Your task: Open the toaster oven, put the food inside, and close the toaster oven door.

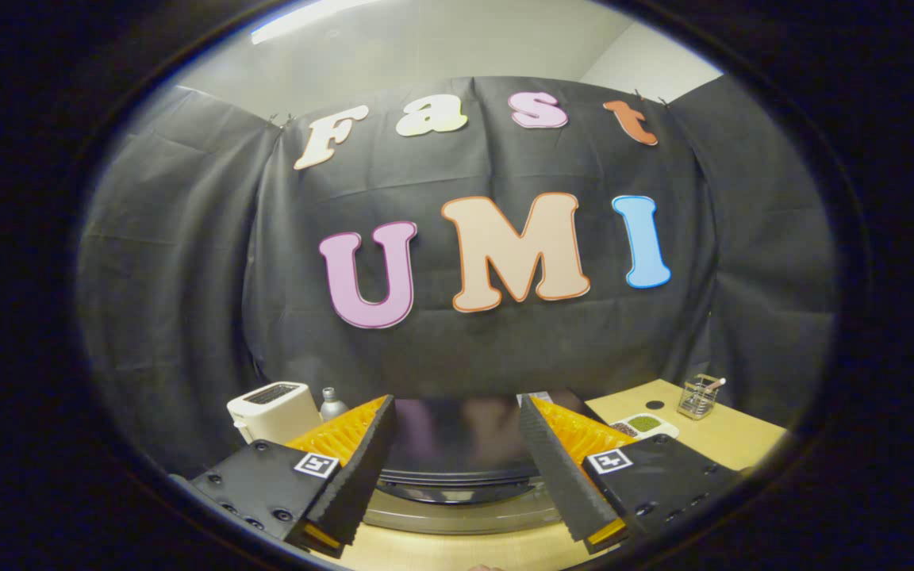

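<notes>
With jaws apart, gripper [457, 476] faces broadside toaster oven [457, 452].

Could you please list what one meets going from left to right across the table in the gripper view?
White toaster → small grey bottle → toaster oven, seen between the open fingers of the gripper → white divided dish → clear cup.

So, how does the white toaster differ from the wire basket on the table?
The toaster is a solid white box, while the wire basket is see-through mesh. The toaster stands beyond the left finger beside a small bottle; the basket stands beyond the right finger, past a white dish. Both stand upright. The gripper has its jaws open, touching neither.
</notes>
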Tool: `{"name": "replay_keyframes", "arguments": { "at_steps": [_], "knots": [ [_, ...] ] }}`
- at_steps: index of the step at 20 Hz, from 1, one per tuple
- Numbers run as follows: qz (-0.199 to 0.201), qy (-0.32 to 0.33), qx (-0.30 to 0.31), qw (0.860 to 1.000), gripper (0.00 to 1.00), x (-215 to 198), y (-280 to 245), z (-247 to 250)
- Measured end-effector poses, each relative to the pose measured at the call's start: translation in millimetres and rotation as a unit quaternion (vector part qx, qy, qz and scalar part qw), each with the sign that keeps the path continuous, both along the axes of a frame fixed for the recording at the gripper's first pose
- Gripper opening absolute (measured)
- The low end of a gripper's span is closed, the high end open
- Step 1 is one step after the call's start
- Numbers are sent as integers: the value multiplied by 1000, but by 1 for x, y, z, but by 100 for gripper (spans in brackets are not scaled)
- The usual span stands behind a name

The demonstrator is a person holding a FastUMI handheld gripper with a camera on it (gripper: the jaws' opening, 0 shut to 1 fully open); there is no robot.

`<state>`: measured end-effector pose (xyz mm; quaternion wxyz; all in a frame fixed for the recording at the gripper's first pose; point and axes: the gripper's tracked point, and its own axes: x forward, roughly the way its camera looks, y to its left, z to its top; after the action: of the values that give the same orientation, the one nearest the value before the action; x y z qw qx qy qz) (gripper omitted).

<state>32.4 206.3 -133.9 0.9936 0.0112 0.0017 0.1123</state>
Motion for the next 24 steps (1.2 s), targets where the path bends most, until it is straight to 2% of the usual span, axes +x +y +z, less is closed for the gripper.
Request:
{"name": "replay_keyframes", "arguments": {
  "at_steps": [14, 24],
  "knots": [
    [-7, 69, -25, 997, 98, 20, 10, -88],
    [-23, 48, -13, 998, 98, 11, 6, -91]
  ]
}}
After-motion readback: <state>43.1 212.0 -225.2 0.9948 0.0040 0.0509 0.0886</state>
